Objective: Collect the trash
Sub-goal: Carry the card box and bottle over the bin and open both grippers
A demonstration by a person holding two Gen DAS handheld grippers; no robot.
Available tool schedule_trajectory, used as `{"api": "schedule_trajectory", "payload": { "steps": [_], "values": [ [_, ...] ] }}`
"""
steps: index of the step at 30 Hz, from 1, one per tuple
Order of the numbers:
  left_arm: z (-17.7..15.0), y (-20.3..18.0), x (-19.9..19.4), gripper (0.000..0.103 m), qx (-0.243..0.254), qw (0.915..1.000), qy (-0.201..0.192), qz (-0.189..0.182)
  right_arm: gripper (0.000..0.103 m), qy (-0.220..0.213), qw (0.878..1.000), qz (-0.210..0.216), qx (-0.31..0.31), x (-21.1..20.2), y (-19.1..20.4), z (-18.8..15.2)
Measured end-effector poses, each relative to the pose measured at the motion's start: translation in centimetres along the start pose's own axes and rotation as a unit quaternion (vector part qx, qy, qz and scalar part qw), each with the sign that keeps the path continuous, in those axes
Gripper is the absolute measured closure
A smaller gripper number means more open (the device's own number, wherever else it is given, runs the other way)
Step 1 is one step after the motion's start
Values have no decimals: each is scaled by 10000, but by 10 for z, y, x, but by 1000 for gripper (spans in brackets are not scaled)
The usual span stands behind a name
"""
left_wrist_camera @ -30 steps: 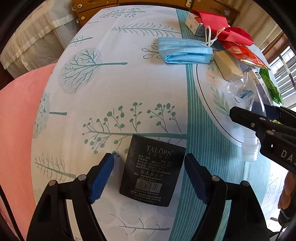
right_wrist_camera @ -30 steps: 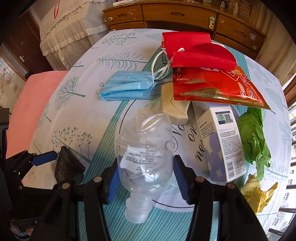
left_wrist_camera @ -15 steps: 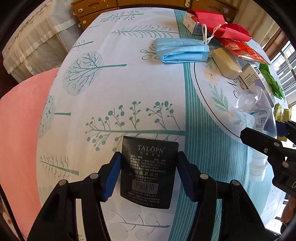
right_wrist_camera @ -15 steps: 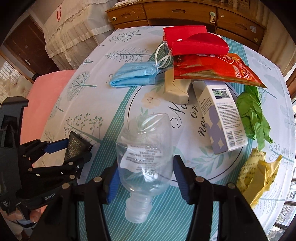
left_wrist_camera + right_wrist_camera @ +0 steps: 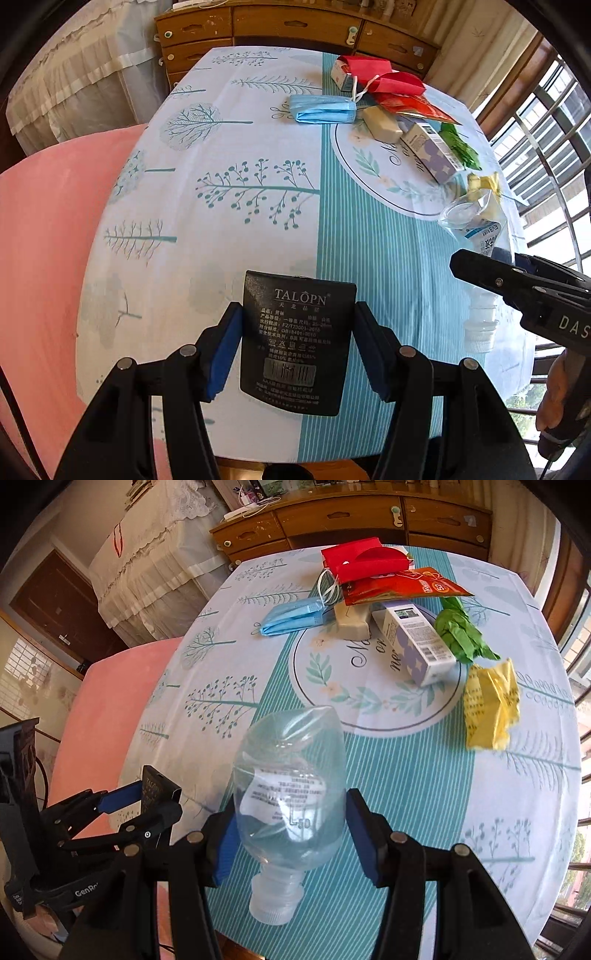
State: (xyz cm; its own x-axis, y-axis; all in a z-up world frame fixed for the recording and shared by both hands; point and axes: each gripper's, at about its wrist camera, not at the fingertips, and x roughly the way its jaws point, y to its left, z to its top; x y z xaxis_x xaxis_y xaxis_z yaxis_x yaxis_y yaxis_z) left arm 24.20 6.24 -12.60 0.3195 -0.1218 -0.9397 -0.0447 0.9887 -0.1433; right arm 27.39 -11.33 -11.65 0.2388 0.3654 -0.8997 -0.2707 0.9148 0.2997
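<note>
My left gripper [image 5: 297, 347] is shut on a flat black TALOPN packet [image 5: 295, 339] and holds it above the near edge of the table; it also shows in the right wrist view [image 5: 157, 794]. My right gripper [image 5: 290, 834] is shut on a crumpled clear plastic bottle [image 5: 290, 786], cap end towards me, held off the table. The bottle shows at the right of the left wrist view [image 5: 476, 229] with the right gripper [image 5: 517, 284].
On the tablecloth [image 5: 406, 775] lie a blue face mask [image 5: 291, 618], a red pouch [image 5: 364, 561], a red snack bag [image 5: 402, 587], a beige block [image 5: 351, 622], a white-purple box [image 5: 417, 642], green paper [image 5: 461, 635] and yellow paper [image 5: 491, 705]. A pink chair [image 5: 40, 240] stands left; a wooden dresser [image 5: 351, 520] behind.
My left gripper closed on the black packet and lifted it. Both grippers have pulled back from the table and up with their loads, so the table items look farther away.
</note>
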Motion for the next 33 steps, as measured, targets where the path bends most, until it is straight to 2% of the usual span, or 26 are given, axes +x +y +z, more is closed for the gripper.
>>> {"api": "schedule_trajectory", "payload": {
  "steps": [7, 10, 14, 18, 22, 26, 33],
  "values": [
    [-79, 22, -43, 45, 298, 9978, -145, -567, 49, -341, 9983, -406, 248, -40, 38, -96],
    [-112, 33, -53, 45, 417, 9960, -91, -785, 49, -354, 9972, -503, 422, -46, 52, -142],
    [-156, 38, -56, 45, 545, 9942, 55, -920, 49, -80, 9970, -583, 509, -38, 68, -199],
    [-195, 34, -48, 45, 649, 9920, 402, -1003, 49, 301, 9950, -660, 684, -26, 73, -243],
    [-226, 24, -32, 45, 765, 9898, 669, -998, 49, 608, 9919, -679, 886, -11, 65, -273],
    [-250, 19, 1, 44, 574, 9885, 898, -1075, 48, 857, 9889, -729, 966, 19, 54, -298],
    [-292, 18, 107, 43, 190, 9844, 1185, -1286, 48, 1101, 9852, -791, 1045, 104, 12, -335]
  ]
}}
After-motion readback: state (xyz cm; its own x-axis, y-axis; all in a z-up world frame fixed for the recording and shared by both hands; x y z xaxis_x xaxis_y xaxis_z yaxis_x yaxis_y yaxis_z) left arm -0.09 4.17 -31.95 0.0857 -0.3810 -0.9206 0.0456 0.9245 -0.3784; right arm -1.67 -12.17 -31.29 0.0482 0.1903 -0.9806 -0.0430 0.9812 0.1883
